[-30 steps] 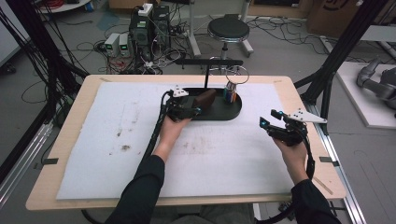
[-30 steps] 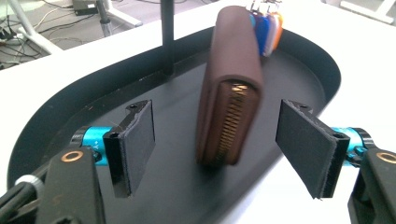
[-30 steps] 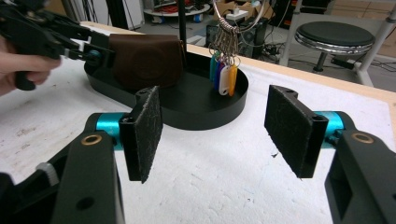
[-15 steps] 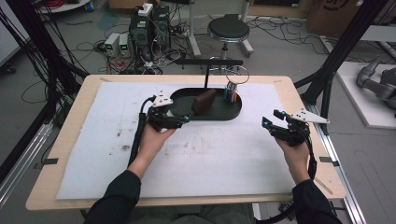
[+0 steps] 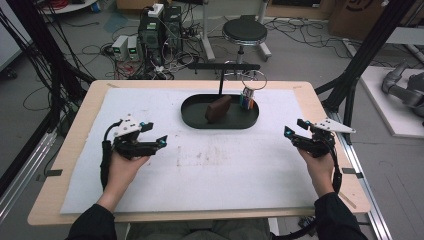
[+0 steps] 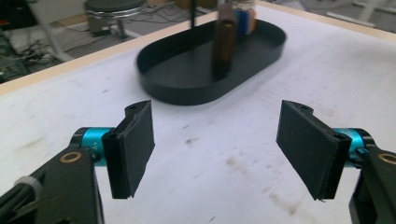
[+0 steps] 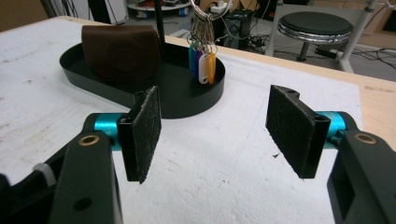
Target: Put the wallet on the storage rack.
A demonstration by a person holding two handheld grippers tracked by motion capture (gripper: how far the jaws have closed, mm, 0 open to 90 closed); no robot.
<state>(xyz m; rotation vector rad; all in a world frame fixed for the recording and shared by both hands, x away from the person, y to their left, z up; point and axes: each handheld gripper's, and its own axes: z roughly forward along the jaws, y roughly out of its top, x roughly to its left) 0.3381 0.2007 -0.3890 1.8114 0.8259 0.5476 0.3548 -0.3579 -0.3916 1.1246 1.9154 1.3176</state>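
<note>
High view: my left gripper [image 5: 154, 140] and right gripper [image 5: 292, 131] both gape empty, well clear of the black tray [image 5: 192, 117], where the brown wallet [image 5: 218, 108] stands beside hanging key tags [image 5: 246, 100].

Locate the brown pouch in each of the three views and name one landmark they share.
High view: the brown pouch stands in the black oval tray, left of the upright rod, upper middle of the picture.
Left gripper view: top centre, blurred, seen end-on inside the tray.
Right gripper view: upper left, broad face toward the camera, at the tray's left end.
Shared landmark: the bunch of coloured key tags at the tray's other end.
</note>
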